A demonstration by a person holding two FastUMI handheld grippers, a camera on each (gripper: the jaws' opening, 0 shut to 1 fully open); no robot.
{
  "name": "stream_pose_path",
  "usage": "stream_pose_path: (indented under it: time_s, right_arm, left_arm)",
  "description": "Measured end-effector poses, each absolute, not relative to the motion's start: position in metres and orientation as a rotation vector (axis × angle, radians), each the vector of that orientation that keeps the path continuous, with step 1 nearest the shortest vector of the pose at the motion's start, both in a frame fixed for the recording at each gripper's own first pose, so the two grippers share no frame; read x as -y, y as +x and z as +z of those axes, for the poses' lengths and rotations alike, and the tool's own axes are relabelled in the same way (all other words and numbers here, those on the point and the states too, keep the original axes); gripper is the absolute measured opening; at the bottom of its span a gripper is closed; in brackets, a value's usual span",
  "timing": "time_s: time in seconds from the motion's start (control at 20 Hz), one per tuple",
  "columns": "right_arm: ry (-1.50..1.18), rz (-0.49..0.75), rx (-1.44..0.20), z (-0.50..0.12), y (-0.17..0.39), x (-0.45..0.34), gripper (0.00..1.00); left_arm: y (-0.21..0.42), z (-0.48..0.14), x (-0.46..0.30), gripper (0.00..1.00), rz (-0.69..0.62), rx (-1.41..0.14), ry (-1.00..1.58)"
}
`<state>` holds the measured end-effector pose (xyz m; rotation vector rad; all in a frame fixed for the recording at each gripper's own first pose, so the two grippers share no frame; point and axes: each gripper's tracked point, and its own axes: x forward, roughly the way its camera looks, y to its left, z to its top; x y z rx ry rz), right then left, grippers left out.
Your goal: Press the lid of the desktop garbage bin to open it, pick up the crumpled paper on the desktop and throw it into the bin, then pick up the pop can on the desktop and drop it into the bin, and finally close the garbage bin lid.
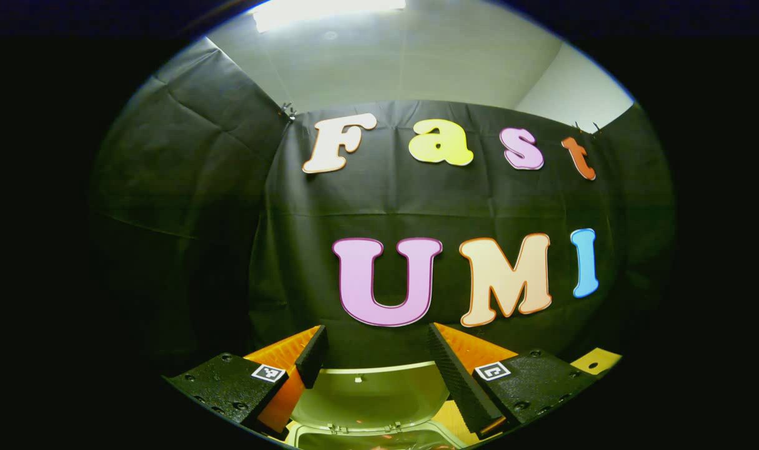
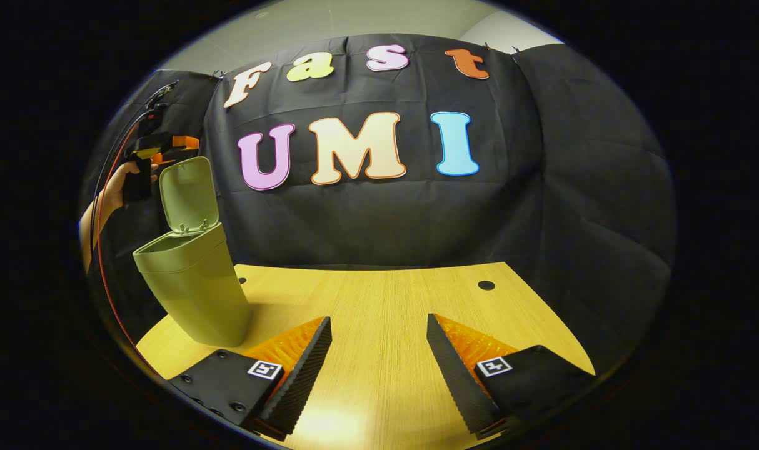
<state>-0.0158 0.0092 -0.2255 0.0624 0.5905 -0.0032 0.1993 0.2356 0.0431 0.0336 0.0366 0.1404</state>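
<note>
In the right gripper view, a hand [image 2: 114, 187] at about ten o'clock holds the left gripper [image 2: 147, 153] up high, just behind and above the raised lid [image 2: 189, 192] of the garbage bin [image 2: 195, 287]. From this far off I cannot tell how that gripper's fingers stand. The lid stands upright on its hinge at the back of the bin's rim, so the mouth is open. The bin sits at about nine o'clock on the wooden desktop [image 2: 386, 300], toward its left edge. Across the board, at about two o'clock, there is a small dark round hole [image 2: 486, 285] near the far edge. At six o'clock the right gripper [image 2: 379, 356] hangs just over the bare wood with its fingers spread wide and nothing between them.

In the left gripper view, the left gripper [image 1: 376, 362] sits at six o'clock with its fingers spread apart and empty. Between and below them lies the opened lid [image 1: 370, 394] seen from above, with its hinges and the bin's rim [image 1: 379, 432] at the very bottom. At about four o'clock a corner of the desktop [image 1: 595, 361] peeks out beyond the right-hand finger.
</note>
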Motion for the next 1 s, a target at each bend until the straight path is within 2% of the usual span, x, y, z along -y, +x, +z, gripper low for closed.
stream_pose_path:
  time_s: [0.1,0.2,0.25,0.3,0.35,0.4,0.45,0.5,0.55,0.6,0.65,0.7,0.75,0.8,0.85,0.9,0.95,1.0]
  right_arm:
    - [0.063,0.000,-0.588,-0.225,-0.014,-0.014,0.96]
    - [0.057,0.009,-0.588,-0.225,-0.012,-0.018,0.97]
    - [0.054,0.015,-0.588,-0.225,-0.011,-0.020,0.97]
    - [0.052,0.021,-0.587,-0.224,-0.009,-0.021,0.97]
    - [0.052,0.029,-0.586,-0.224,-0.010,-0.023,0.97]
    - [0.052,0.036,-0.586,-0.224,-0.008,-0.024,0.96]
    - [0.053,0.042,-0.589,-0.226,-0.008,-0.024,0.97]
    - [0.055,0.050,-0.593,-0.228,-0.007,-0.024,0.96]
    - [0.059,0.058,-0.597,-0.229,-0.006,-0.025,0.96]
    - [0.063,0.065,-0.598,-0.229,-0.005,-0.025,0.96]
    - [0.068,0.074,-0.598,-0.229,-0.004,-0.027,0.96]
    - [0.069,0.083,-0.594,-0.228,-0.002,-0.028,0.97]
    - [0.069,0.092,-0.593,-0.229,-0.002,-0.029,0.97]
    - [0.068,0.102,-0.596,-0.230,-0.001,-0.030,0.96]
    - [0.066,0.113,-0.600,-0.233,-0.001,-0.032,0.96]
    - [0.063,0.122,-0.605,-0.235,-0.001,-0.033,0.97]
    - [0.060,0.130,-0.608,-0.235,-0.001,-0.034,0.97]
    - [0.058,0.138,-0.611,-0.236,-0.001,-0.036,0.97]
  left_arm:
    - [0.206,0.022,-0.241,0.94,0.151,-0.108,0.053]
    - [0.209,0.033,-0.243,0.95,0.155,-0.084,0.046]
    - [0.210,0.034,-0.242,0.91,0.156,-0.100,0.045]
    - [0.201,0.026,-0.241,0.96,0.158,-0.115,0.040]
    - [0.197,0.027,-0.239,0.98,0.154,-0.110,0.038]
    - [0.189,0.026,-0.237,0.93,0.156,-0.125,0.028]
    - [0.183,0.026,-0.235,0.98,0.156,-0.126,0.022]
    - [0.175,0.027,-0.231,0.93,0.154,-0.130,0.027]
    - [0.168,0.024,-0.229,0.98,0.157,-0.140,0.027]
    - [0.160,0.023,-0.227,0.94,0.159,-0.141,0.021]
    - [0.152,0.020,-0.224,0.94,0.164,-0.150,0.009]
    - [0.142,0.017,-0.222,0.98,0.166,-0.154,-0.009]
    - [0.133,0.014,-0.219,0.93,0.164,-0.155,-0.018]
    - [0.123,0.006,-0.218,0.98,0.167,-0.170,-0.023]
    - [0.114,-0.003,-0.219,0.93,0.171,-0.182,-0.026]
    - [0.105,-0.014,-0.217,0.98,0.170,-0.200,-0.034]
    - [0.097,-0.021,-0.214,0.98,0.161,-0.206,-0.042]
    - [0.089,-0.030,-0.211,0.94,0.151,-0.219,-0.044]
